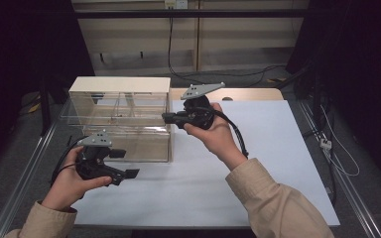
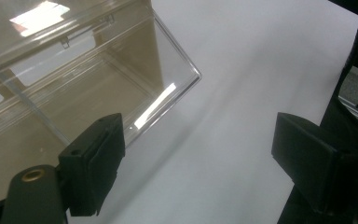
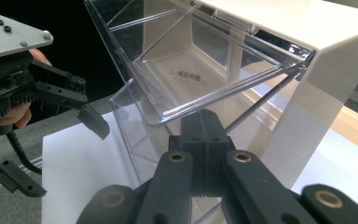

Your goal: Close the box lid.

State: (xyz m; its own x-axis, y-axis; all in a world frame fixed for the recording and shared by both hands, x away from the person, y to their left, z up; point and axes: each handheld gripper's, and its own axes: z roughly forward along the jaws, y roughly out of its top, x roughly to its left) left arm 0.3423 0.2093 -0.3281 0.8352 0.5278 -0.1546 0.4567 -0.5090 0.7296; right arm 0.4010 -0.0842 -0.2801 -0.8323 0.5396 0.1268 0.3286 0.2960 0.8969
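Two grippers at the clear box (image 1: 121, 119): right gripper (image 1: 167, 118) pinched on its edge; left gripper (image 1: 126, 163) spread, empty.

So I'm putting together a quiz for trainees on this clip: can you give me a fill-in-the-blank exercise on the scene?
1. The jaws of the right gripper are ____.
2. The jaws of the left gripper stand ____, with nothing between them.
3. The walls of the clear box are see-through; its top panel is ____ in colour.
4. The box stands on a ____ sheet covering the table.

Missing words: shut; open; cream; white
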